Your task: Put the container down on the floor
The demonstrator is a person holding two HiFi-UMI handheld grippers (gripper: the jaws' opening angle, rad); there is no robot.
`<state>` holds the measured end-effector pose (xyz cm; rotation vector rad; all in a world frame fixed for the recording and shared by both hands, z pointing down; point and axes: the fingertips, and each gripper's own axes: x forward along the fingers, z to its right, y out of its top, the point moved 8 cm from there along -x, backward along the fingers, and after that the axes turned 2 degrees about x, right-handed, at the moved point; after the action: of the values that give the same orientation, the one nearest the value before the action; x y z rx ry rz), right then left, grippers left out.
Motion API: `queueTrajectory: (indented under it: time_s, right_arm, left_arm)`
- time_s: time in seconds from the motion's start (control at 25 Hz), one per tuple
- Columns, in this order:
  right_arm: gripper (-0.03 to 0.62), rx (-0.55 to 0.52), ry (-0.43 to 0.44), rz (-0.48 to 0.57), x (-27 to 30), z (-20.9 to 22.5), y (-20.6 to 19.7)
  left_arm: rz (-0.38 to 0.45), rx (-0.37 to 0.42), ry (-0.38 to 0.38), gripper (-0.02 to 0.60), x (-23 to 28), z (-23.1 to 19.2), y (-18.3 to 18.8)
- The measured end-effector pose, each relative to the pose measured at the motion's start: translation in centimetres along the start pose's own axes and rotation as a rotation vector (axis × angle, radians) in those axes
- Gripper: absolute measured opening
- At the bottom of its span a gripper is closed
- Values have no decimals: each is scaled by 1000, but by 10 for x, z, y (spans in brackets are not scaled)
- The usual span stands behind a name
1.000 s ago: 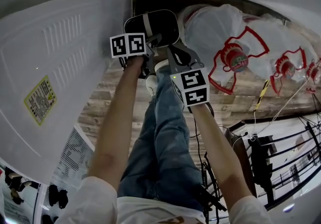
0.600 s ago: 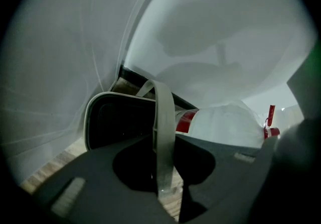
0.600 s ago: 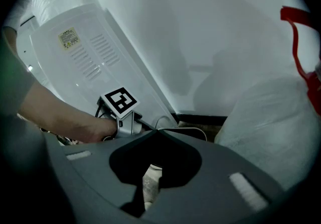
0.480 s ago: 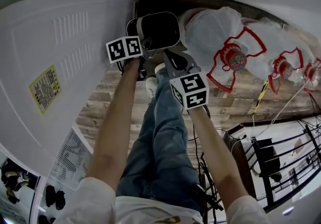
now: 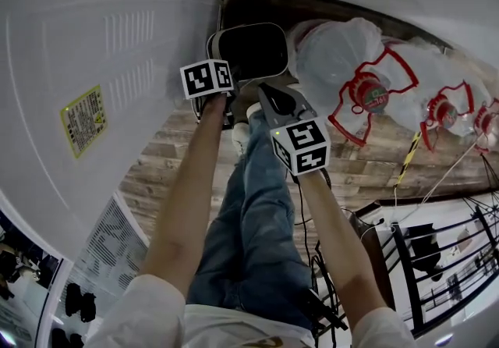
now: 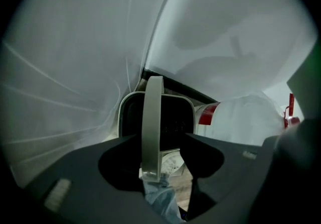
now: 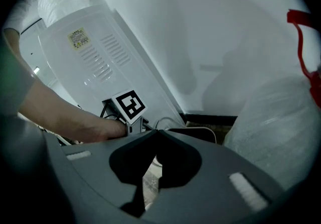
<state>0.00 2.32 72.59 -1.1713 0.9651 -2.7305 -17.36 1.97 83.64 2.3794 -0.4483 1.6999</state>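
Note:
A black container with a white rim (image 5: 249, 50) hangs by its pale bail handle (image 6: 152, 122) close to the dark baseboard. In the left gripper view the handle runs straight up between the jaws of my left gripper (image 6: 159, 137), which are closed in on it. In the head view the left gripper (image 5: 226, 73) sits at the container's left rim under its marker cube. My right gripper (image 5: 265, 93) lies just right of it, near the container's front edge. Its jaws (image 7: 155, 133) meet tip to tip with nothing between them. The container's rim (image 7: 198, 130) shows just beyond them.
A large white appliance panel (image 5: 101, 104) with a yellow label fills the left. Bagged water jugs (image 5: 351, 58) with red handles stand right of the container. The person's jeans (image 5: 249, 214) and shoe are below the grippers on the wood-plank floor (image 5: 171, 167). Cables and a black rack (image 5: 421, 261) lie at the right.
Both grippers and the container have drifted slightly to the right in the head view as the head shifted. The left gripper's hold on the handle is unchanged, and the right stays shut.

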Motion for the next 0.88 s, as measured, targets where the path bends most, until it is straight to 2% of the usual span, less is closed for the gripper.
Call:
queueTrajectory:
  time_s: [0.36,0.88]
  right_arm:
    - [23,1,-24,3,-8,5,0]
    - [23,-12,-45,7,-21,3,3]
  left_arm:
    - [-40,48,62,258,-5,-1,-3]
    - [-65,65,104,261,-17,-4,-8]
